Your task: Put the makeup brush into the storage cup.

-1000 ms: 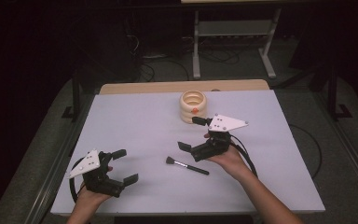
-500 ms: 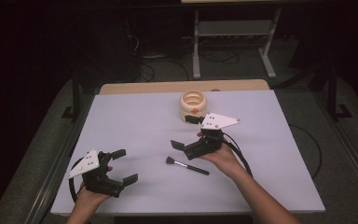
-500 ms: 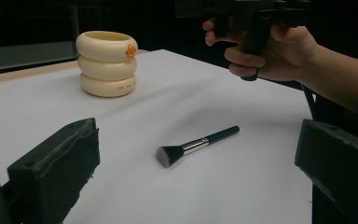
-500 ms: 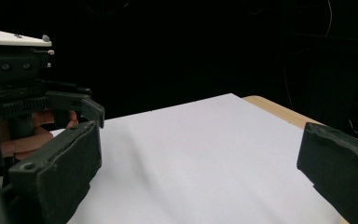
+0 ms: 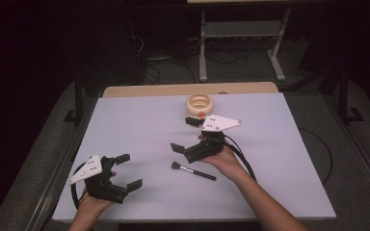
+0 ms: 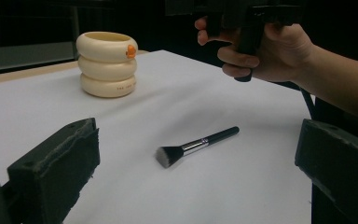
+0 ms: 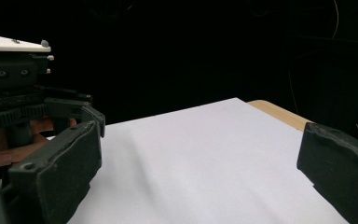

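**Around the white table, a quiet backdrop**

From my remote station I see the white-topped table [image 5: 139, 120] with a cream pot [image 5: 199, 103] of three stacked rings standing near its far edge, a small orange mark [image 6: 130, 50] on its top ring. A bare wooden strip [image 5: 149, 90] runs along that far edge of the table. Beyond the table, a grey metal stand [image 5: 241, 29] rests on the grey floor [image 5: 318, 96] among loose cables [image 5: 159, 72]. Everything farther behind the table is dark.
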Available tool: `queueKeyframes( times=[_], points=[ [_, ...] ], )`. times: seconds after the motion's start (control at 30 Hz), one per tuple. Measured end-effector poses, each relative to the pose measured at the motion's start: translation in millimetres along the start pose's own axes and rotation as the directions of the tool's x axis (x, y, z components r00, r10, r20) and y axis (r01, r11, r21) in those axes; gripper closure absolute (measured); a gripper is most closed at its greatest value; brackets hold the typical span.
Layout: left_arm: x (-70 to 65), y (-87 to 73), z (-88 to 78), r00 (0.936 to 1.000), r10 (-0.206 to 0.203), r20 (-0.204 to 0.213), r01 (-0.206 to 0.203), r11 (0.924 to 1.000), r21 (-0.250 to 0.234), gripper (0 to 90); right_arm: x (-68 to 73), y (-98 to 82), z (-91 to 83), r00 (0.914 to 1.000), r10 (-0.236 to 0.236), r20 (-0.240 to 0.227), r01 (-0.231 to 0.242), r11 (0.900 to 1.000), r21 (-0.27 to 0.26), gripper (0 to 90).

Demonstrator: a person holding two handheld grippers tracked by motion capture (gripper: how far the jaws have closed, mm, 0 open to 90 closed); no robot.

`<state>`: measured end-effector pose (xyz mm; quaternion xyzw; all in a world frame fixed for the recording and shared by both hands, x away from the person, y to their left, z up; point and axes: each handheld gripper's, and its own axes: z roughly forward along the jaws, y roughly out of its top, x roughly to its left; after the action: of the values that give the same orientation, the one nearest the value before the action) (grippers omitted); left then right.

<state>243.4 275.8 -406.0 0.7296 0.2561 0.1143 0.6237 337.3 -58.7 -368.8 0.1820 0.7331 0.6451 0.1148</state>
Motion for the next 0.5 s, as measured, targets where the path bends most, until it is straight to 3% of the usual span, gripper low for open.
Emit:
queueKeyframes(
  times=[0.5],
  points=[
    [-0.1, -0.1, 0.4, 1.0000, 0.003, 0.004, -0.003, 1.0000, -0.002, 0.0, -1.4, 1.0, 11.7, 0.9999, 0.010, -0.004, -0.010, 1.000, 0.007, 0.0]
  ],
)
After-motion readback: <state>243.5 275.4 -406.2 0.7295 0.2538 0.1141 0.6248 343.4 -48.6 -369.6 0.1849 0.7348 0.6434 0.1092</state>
